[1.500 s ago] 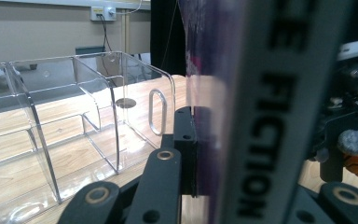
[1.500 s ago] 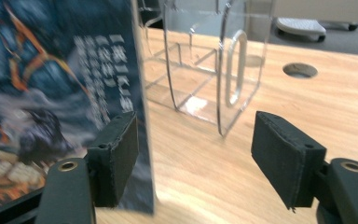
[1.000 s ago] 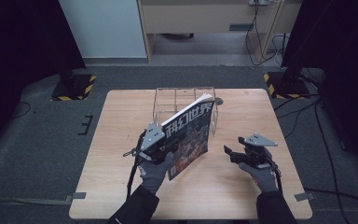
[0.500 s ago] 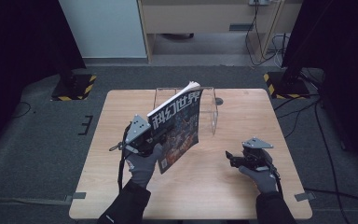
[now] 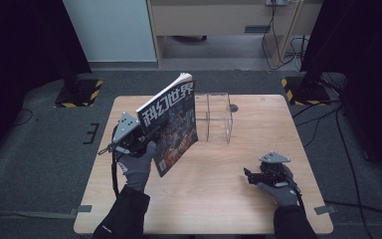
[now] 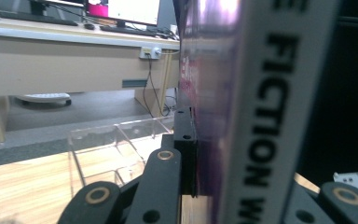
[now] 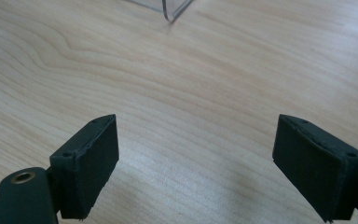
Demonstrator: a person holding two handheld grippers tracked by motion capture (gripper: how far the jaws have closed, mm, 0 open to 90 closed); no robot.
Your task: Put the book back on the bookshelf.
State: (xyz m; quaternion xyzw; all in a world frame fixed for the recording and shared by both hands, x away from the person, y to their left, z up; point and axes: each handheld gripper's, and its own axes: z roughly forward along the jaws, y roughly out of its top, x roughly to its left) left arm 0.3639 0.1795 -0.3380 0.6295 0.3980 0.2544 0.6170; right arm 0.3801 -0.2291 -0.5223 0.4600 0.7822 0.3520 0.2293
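The left hand-held gripper (image 5: 138, 141) was clamped on the spine edge of a magazine (image 5: 171, 124), holding it tilted up above the left half of the table (image 5: 219, 199) — in the left gripper view its jaws pinched the magazine (image 6: 242, 112) between them. Just behind and to the right of the magazine stood a clear acrylic rack (image 5: 215, 117), its compartments see-through. The right hand-held gripper (image 5: 251, 175) hovered low over the table's right side, well apart from the magazine — its jaws had just been opening and stood wide with only bare wood between them.
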